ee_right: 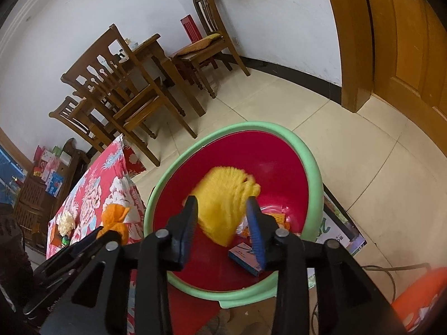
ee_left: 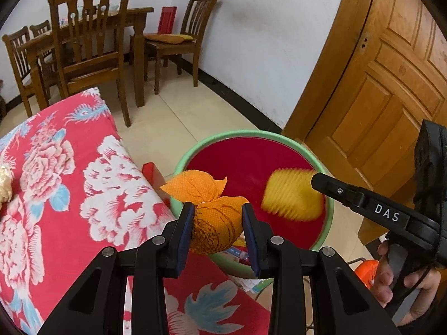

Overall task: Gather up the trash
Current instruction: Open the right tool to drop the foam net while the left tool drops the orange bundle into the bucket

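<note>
Orange wad [ee_left: 213, 224] clamped in left jaws, right jaws parted, yellow piece [ee_right: 223, 212] between

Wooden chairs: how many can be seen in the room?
4. One large chair at the table's near side, one by the wall holding a cushion, and two smaller chairs at the table's left. Others may be hidden.
</note>
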A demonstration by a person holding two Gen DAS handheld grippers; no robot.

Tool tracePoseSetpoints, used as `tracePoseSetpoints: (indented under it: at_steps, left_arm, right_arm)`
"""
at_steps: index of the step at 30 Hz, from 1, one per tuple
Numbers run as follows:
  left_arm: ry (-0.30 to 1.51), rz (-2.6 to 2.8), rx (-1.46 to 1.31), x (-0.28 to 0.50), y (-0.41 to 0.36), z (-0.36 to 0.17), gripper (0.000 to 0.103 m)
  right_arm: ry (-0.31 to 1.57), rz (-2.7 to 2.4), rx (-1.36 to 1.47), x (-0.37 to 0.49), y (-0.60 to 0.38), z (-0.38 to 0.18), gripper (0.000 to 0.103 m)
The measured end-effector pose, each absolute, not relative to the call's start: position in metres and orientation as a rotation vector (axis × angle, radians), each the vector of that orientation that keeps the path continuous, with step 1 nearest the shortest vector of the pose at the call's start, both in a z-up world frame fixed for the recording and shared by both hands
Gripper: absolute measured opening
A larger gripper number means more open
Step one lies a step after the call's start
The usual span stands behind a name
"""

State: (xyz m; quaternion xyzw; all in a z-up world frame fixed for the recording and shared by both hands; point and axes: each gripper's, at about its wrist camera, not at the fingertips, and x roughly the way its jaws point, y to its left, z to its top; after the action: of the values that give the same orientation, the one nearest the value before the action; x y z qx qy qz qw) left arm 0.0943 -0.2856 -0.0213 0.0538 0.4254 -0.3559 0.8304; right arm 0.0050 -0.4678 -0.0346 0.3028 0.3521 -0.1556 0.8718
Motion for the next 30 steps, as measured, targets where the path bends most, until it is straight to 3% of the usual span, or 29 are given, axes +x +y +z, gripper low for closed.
tracePoseSetpoints:
  at_steps: [7,12,30]
  left_arm:
    - [0.917,-0.796,0.122,0.094,-0.296,-0.030,0.041]
    - [0.928,-0.789,0.111,0.095,-0.296,-0.034,0.054]
    - [0.854,-0.696,0.026,0.099,-0.234,0.001,0.054]
  right_arm:
    - [0.728,-0.330,0.646,0.004,-0.471,-0.035,0.040]
    - [0.714,-0.341,0.657,0.000,-0.475,-0.033,0.040]
    - [0.708,-0.234,0.585,0.013,-0.431,-0.008,0.040]
